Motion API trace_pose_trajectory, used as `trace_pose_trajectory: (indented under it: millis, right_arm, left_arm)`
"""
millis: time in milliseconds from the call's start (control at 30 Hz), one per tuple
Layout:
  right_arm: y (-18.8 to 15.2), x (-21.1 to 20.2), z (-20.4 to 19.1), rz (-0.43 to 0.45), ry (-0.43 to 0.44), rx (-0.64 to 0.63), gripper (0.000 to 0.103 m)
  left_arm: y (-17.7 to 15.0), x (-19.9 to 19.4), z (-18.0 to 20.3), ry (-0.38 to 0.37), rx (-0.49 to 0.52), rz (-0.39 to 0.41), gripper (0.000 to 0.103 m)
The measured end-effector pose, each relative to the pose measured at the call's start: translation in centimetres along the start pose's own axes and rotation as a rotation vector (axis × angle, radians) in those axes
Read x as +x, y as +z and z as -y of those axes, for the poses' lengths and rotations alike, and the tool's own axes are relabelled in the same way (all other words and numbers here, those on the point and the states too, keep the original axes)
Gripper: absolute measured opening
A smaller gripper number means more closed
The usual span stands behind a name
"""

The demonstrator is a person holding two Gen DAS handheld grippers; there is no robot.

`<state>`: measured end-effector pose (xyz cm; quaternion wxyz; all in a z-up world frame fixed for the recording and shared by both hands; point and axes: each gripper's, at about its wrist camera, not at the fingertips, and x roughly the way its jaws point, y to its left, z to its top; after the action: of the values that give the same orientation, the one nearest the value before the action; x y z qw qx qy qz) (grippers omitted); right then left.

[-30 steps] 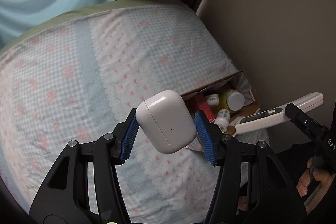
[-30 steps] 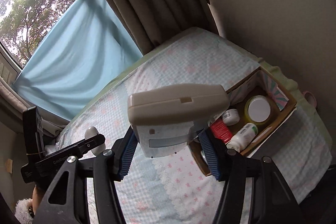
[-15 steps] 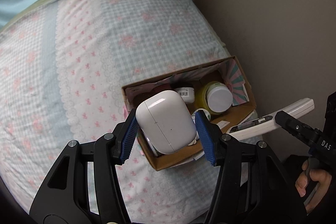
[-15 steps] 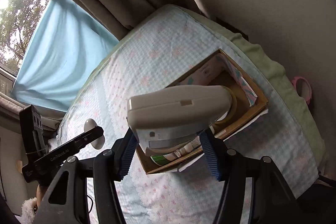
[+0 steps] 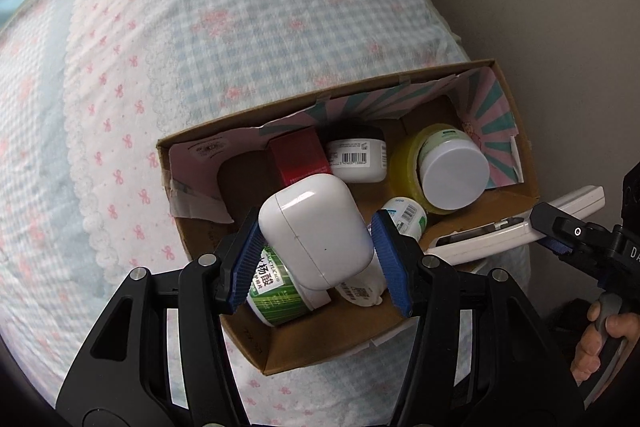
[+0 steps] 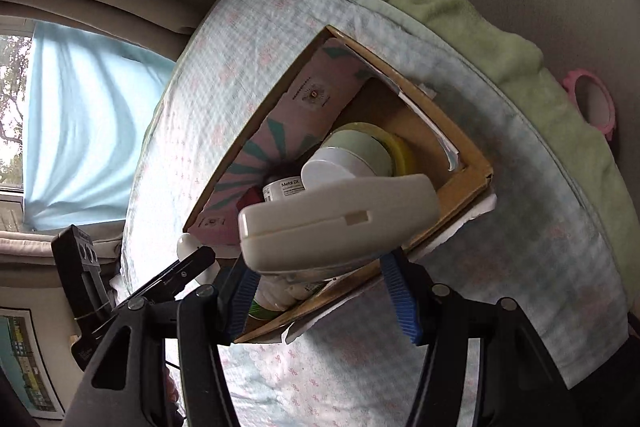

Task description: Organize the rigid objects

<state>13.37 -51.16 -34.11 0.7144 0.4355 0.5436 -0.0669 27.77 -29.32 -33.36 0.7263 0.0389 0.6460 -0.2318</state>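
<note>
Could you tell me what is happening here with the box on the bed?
A person is tidying small items into a cardboard box on the bed. The left tool grips a white earbud case above the box's jars and bottles. The right tool grips a white handheld device at the box's near edge. Neither item is released.

green tub (image 5: 276,291) half hidden, bedspread (image 5: 200,27) blurred

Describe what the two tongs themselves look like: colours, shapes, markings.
Both tongs, left and right, are matte black skeletal frames with triangular cut-outs and silver pivot screws. Each finger ends in a ribbed blue pad. White lettering starting "DA" marks the right handle, gripped by a bare hand. No cables or sleeves show clearly.
</note>
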Motion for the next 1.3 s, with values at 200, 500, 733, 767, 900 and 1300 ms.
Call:
trace_pose_trajectory:
  millis: [200, 500, 733, 767, 900, 1300]
  right_arm:
    - [0.7, 1.7, -0.1, -0.050, -0.045, 0.005, 0.063]
    - [0.6, 0.3, -1.2, -0.020, -0.325, -0.090, 0.103]
    - [-0.6, -0.5, -2.5, -0.005, -0.303, -0.123, 0.103]
    - [-0.8, -0.7, -2.8, 0.000, -0.305, -0.126, 0.103]
    - [-1.5, -1.1, -4.5, 0.018, -0.303, -0.149, 0.103]
    - [-6.1, -6.6, -12.2, 0.115, -0.291, -0.286, 0.103]
  left_arm:
    - [0.6, 0.1, 1.0, 0.075, 0.068, -0.002, 0.070]
    - [-0.3, -1.0, 0.8, 0.092, 0.104, -0.011, 0.103]
    - [-1.2, -3.2, 0.9, 0.093, 0.114, 0.023, 0.103]
    - [-1.3, -3.7, 0.9, 0.095, 0.117, 0.031, 0.103]
    - [-1.5, -5.7, 0.8, 0.095, 0.125, 0.067, 0.103]
    - [-5.3, -16.9, -1.4, 0.075, 0.109, 0.223, 0.103]
